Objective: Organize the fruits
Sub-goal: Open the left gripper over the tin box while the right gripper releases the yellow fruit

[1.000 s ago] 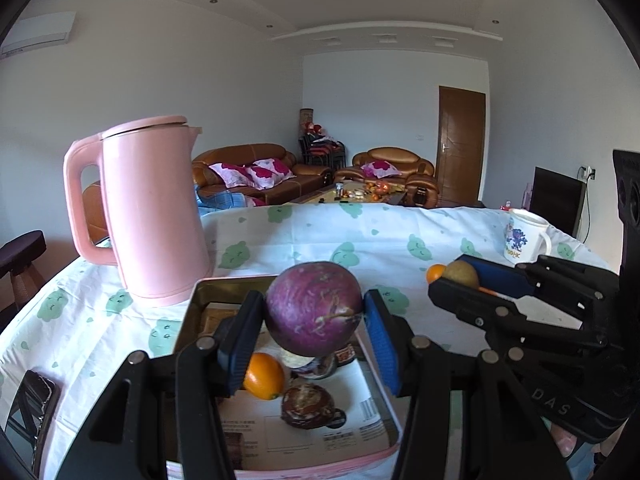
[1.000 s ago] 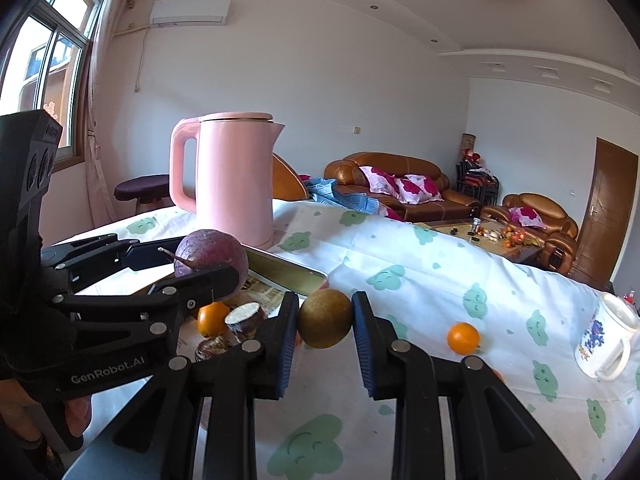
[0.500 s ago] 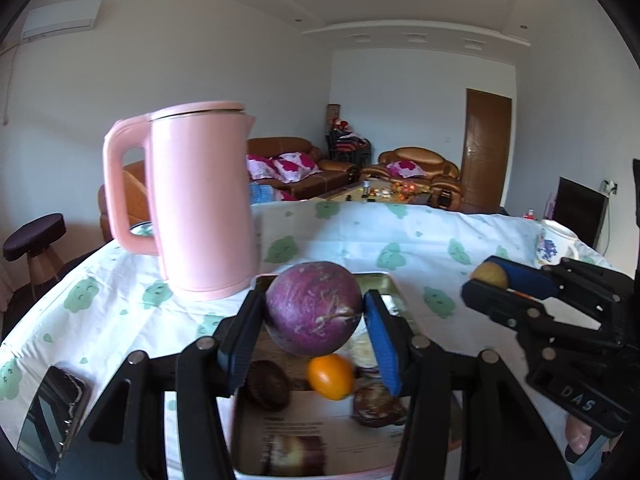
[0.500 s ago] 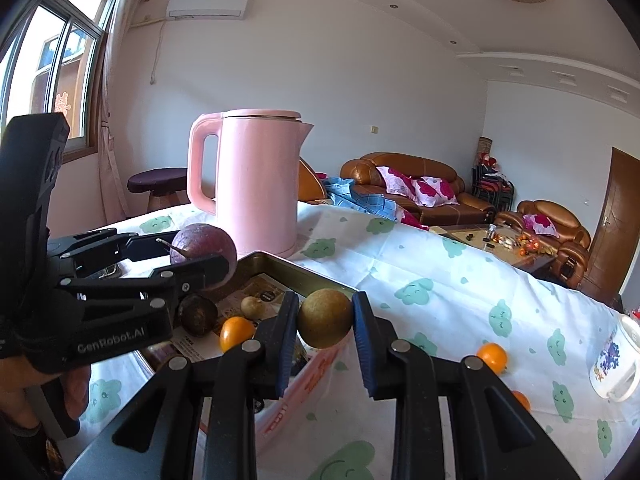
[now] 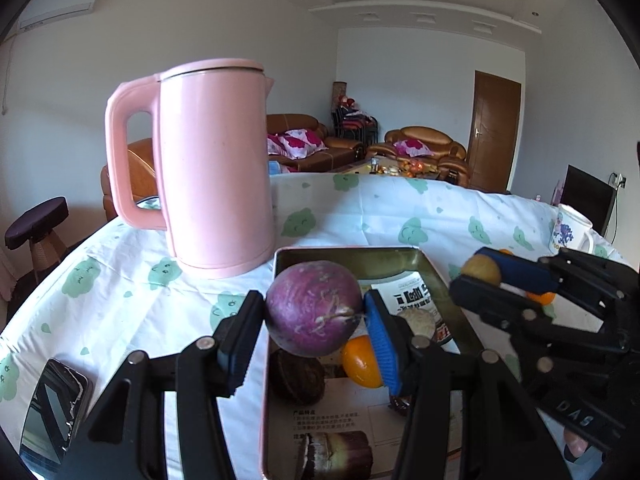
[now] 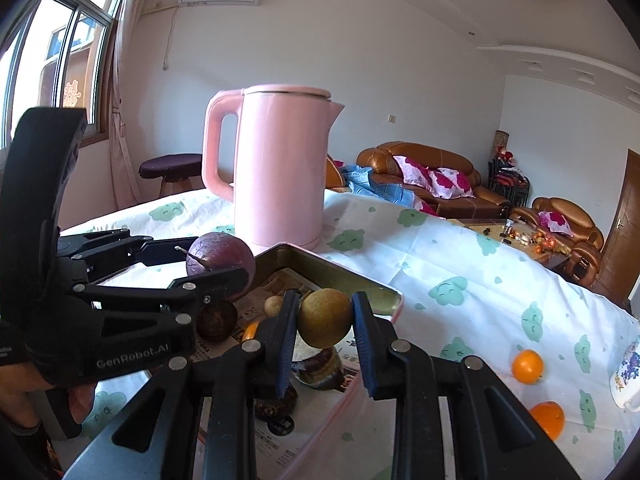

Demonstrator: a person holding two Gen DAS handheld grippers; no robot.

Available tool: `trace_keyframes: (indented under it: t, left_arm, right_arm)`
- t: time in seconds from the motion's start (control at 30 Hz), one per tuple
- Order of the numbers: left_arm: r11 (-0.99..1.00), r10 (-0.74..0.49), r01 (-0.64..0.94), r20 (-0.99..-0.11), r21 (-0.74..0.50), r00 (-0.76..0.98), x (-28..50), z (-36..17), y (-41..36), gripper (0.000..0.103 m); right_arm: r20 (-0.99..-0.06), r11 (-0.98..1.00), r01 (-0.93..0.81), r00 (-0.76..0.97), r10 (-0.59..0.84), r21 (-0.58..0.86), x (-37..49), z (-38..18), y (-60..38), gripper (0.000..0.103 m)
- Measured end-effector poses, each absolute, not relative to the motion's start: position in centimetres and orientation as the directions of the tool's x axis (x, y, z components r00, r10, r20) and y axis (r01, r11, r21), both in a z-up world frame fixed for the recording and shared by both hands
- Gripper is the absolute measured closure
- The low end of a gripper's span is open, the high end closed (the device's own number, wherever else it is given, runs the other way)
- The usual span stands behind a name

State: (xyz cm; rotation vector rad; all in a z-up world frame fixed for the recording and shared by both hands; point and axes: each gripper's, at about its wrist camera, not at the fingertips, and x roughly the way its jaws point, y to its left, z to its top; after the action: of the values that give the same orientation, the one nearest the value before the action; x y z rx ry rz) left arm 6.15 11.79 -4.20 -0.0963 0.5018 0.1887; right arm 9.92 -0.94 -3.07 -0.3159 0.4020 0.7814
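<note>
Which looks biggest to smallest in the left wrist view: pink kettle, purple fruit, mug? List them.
1. pink kettle
2. purple fruit, clamped in the left gripper, so nearness to the camera inflates it
3. mug, far off at the table's edge

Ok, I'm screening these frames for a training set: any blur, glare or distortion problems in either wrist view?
Left wrist view: strong fisheye bend with dark corners; the purple fruit is sharp, while the right gripper at the edge looks slightly smeared. Right wrist view: the window is blown out, yet the yellow-brown fruit and pink kettle read clearly.
</note>
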Motion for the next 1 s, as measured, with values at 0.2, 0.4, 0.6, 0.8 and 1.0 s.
trace_keyframes:
  t: [0.2,0.4,0.6,0.8,1.0]
  left_arm:
    - [0.977,0.157,-0.207,-0.508,-0.042,0.847,6.7,-4.9,12.2,0.050]
    - [0.978,0.151,-0.202,-0.525,-0.042,0.838,7.1,-5.1,12.4,0.050]
    - [0.981,0.142,-0.189,-0.549,-0.030,0.824,7.7,-5.3,12.2,0.050]
    - [0.979,0.159,-0.202,-0.546,-0.018,0.823,7.6,-5.3,12.1,0.049]
    - [0.972,0.184,-0.233,-0.533,-0.026,0.826,7.1,-4.8,12.3,0.043]
  right_arm:
    - [-0.480,0.663,-0.736,0.634,0.606,-0.135,10.4,-3.7,0.2,0.074]
    - [-0.499,0.666,-0.734,0.629,0.596,-0.131,11.1,-4.3,0.6,0.074]
    - [-0.522,0.665,-0.737,0.617,0.589,-0.121,11.6,-4.8,1.0,0.074]
    - [-0.540,0.651,-0.752,0.590,0.600,-0.098,11.8,-5.1,1.2,0.074]
    - [-0.522,0.676,-0.731,0.615,0.591,-0.095,12.0,-4.6,0.6,0.058]
